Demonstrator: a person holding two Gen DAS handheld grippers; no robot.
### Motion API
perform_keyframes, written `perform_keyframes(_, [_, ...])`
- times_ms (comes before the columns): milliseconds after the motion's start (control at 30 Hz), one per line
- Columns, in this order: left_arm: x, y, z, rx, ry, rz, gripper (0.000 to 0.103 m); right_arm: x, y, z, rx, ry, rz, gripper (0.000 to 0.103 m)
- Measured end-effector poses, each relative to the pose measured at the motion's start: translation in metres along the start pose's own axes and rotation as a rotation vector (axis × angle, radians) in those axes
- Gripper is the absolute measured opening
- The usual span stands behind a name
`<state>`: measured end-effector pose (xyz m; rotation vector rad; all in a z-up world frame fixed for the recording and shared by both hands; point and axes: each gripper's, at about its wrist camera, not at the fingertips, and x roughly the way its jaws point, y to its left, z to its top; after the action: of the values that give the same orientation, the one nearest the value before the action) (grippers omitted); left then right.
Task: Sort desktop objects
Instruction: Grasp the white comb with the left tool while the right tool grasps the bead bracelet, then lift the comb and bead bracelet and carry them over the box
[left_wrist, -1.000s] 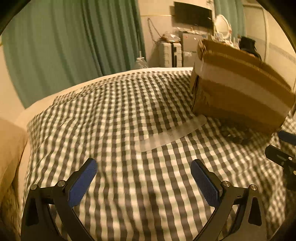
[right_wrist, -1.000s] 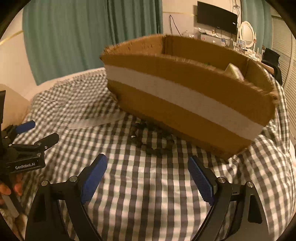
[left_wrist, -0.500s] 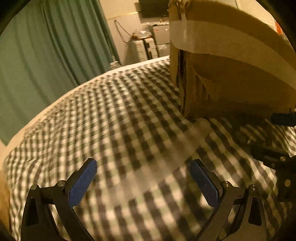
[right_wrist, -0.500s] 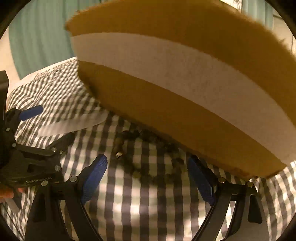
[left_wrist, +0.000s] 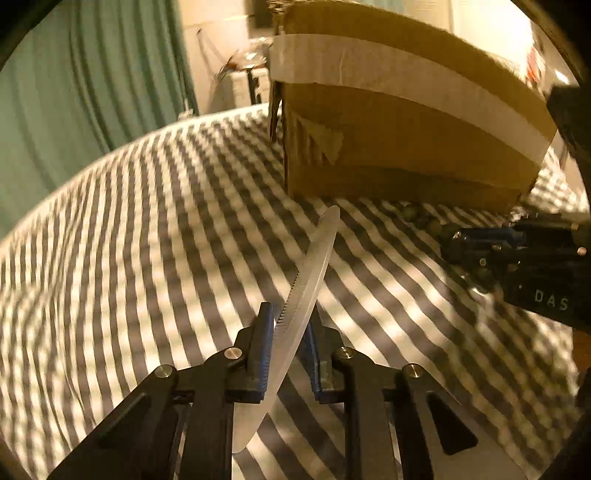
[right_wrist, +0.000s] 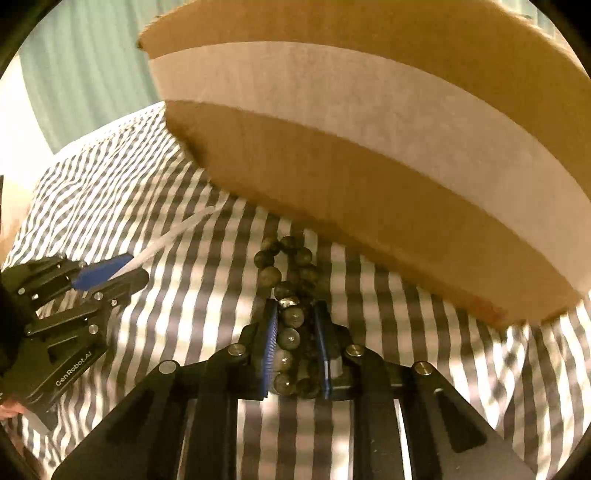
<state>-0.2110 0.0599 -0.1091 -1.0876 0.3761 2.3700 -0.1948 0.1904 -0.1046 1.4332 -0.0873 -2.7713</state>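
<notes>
A translucent white comb (left_wrist: 317, 258) stands tipped on its edge between the blue pads of my left gripper (left_wrist: 290, 312). Its jaws are closing and the pads press on it. A string of dark round beads (right_wrist: 270, 275) lies on the checked cloth just before the cardboard box (right_wrist: 369, 184). My right gripper (right_wrist: 295, 308) is closing too, with its pads squeezing the near part of the string. The left gripper (right_wrist: 110, 273) with the comb (right_wrist: 173, 236) shows at the left of the right wrist view. The inside of the box is hidden.
The tall box (left_wrist: 406, 147), with a pale tape band, stands close ahead of both grippers. Grey-and-white checked cloth (left_wrist: 147, 240) stretches to the left. Green curtains (left_wrist: 92, 92) hang behind it. The right gripper (left_wrist: 487, 240) is close by at the right of the left wrist view.
Both grippers sank toward the cloth and went from wide open to shut. The left closed on the comb, tipping it onto its edge. The right closed on the beads.
</notes>
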Motion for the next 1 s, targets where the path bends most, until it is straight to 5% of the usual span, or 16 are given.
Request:
perform_keyframes(467, [-0.072, -0.031, -0.078, -0.218, 0.057, 0.002, 0.011, -0.036, 0.018, -0.045, -0.053, 0.029, 0.123, 0.011])
perform_keyframes(1000, [-0.103, -0.023, -0.057, -0.256, -0.031, -0.016, 0.003, -0.096, 0.031, -0.053, -0.083, -0.054, 0.178, 0.011])
